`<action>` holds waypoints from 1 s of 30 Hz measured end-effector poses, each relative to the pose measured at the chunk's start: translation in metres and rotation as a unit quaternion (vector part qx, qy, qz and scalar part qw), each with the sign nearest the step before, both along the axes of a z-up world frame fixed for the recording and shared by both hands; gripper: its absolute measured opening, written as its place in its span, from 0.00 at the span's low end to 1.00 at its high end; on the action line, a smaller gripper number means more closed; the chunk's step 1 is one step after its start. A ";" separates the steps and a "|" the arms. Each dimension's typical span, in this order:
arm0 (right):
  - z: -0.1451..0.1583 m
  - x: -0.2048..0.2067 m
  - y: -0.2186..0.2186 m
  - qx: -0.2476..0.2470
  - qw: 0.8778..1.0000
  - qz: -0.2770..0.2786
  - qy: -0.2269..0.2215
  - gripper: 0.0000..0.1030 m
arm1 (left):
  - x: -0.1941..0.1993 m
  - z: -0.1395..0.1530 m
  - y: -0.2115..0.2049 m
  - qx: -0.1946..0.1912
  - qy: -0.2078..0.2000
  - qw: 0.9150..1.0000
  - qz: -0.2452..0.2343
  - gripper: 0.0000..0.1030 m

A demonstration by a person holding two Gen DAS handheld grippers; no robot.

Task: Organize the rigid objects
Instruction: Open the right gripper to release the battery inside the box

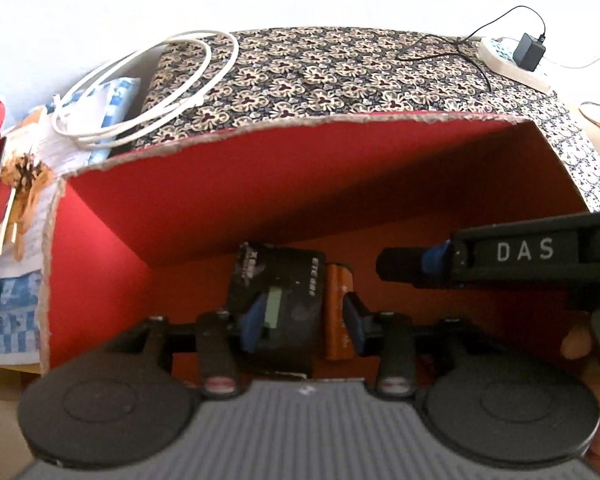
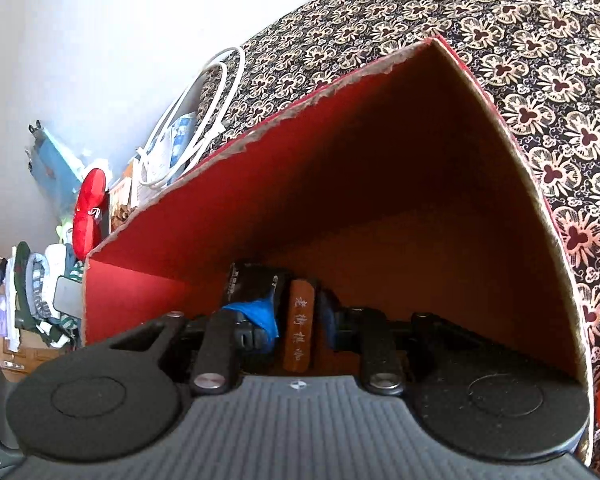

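A: Both claws are down inside the red box point(image 1: 260, 184), which sits on the patterned cloth point(image 1: 340, 72). The left claw point(image 1: 306, 320) stands partly wide, its blue pads either side of 2 things at once: the black device point(image 1: 288, 304) with the small screen and the orange-brown bar point(image 1: 336, 312) just beside it.

B: Are the pads pressing?

A: Doesn't look like it. I'd call that a let-go with both items resting on the box floor at the lower centre of the frame.

B: And the right claw point(image 2: 296, 324)?

A: Narrow gap. In its own view the bar point(image 2: 299, 328) with the pale lettering stands between the pads, but whether they pinch it I cannot tell; the left claw's blue pad crowds in from the left.

B: So how to finish this cleanly?

A: My read: lift the left claw straight up, no sideways drag, or a pad will tip the black device. Keep the bar upright against the device so the 2 stay packed tight in that near corner. The right claw's body crosses the right of the left view, so back 1 claw out at a time.
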State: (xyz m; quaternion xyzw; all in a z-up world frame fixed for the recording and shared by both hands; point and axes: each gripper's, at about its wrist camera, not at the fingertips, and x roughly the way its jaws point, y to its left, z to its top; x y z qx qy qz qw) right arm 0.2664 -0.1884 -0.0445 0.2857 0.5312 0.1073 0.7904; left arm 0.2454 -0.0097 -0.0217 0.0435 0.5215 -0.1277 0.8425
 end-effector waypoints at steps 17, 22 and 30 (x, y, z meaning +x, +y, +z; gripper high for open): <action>-0.003 0.002 0.001 0.002 1.000 -0.001 0.009 0.07 | 0.000 0.002 -0.001 0.031 -0.016 0.999 0.029 0.43; -0.002 0.000 0.001 -0.003 1.000 -0.003 0.004 0.07 | -0.001 0.002 -0.002 0.039 -0.023 0.998 0.038 0.43; -0.001 -0.001 0.001 -0.002 1.000 -0.003 -0.001 0.07 | -0.003 0.004 0.000 0.048 -0.038 0.997 0.055 0.45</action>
